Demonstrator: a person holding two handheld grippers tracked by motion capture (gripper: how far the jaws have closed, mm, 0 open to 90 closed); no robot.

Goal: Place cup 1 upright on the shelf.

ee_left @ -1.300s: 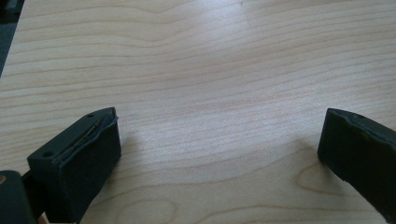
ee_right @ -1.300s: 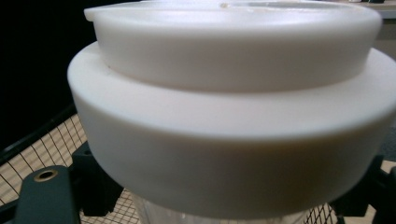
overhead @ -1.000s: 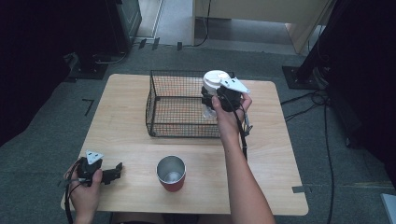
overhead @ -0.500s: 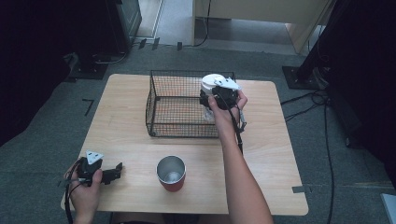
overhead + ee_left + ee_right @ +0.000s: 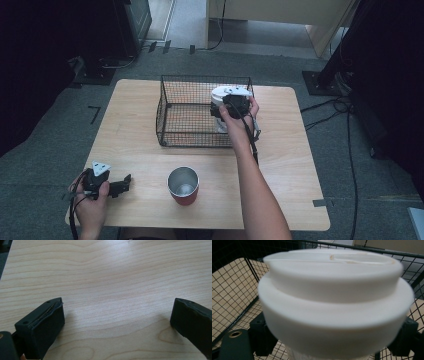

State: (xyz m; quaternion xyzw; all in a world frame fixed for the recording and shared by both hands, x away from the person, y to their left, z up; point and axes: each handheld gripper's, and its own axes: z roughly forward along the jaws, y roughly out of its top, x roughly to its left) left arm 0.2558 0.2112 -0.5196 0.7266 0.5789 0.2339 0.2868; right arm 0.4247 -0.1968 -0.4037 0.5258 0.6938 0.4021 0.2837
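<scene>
Here the white lidded paper cup [image 5: 226, 97] hangs upright inside the right end of the black wire mesh basket [image 5: 172, 117], held just under its lid so that the body can go straight down between the walls without tipping. The right hand-held gripper [image 5: 231, 106] clamps it from the near side: in the right gripper view its jaws sit against both flanks of the cup [image 5: 334, 305], pressed onto it. Whether the cup's base already rests on the basket floor I cannot tell; the hand hides it. The basket stands at the far middle of the pale wooden surface [image 5: 290, 165], probably as the collecting place. Nearer the person, a steel tumbler with a red lower band [image 5: 183, 185] stands open-mouthed and apart from the basket. The left hand-held gripper [image 5: 117, 184] rests at the near left corner, jaws wide apart and empty over bare wood [image 5: 115, 290], seemingly parked out of the way.
</scene>
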